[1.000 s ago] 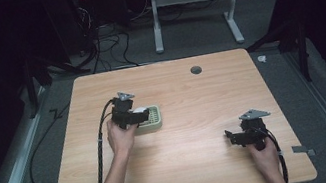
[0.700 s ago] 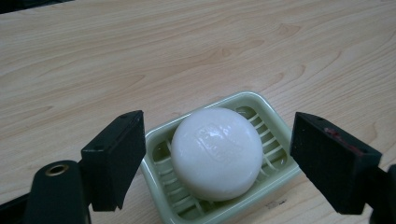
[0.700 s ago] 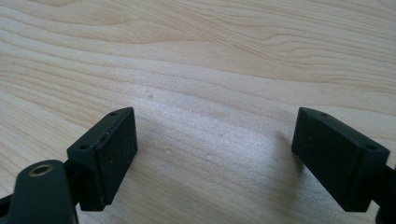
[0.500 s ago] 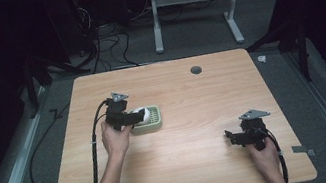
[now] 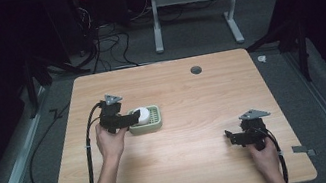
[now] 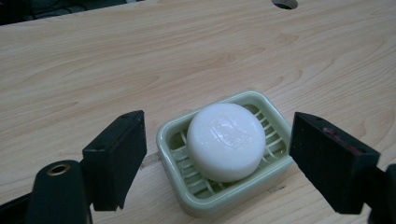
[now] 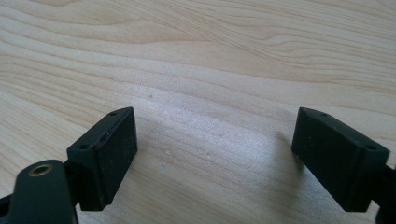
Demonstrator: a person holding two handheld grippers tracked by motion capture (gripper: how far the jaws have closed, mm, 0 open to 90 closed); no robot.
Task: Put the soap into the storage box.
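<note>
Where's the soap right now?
The white soap lies in the green soap dish on the table's left half in the high view, between the open jaws of the left tool, which touch neither it nor the dish.

From the high view I find the table [image 5: 199, 166] evenly lit while the surrounding floor falls into near darkness. My left gripper view is bright and sharp on the soap [image 6: 226, 141], which carries a mild sheen; the far wood softens slightly. In my right gripper view soft shadows lie under both jaws, and the near jaw edges blur.
</note>
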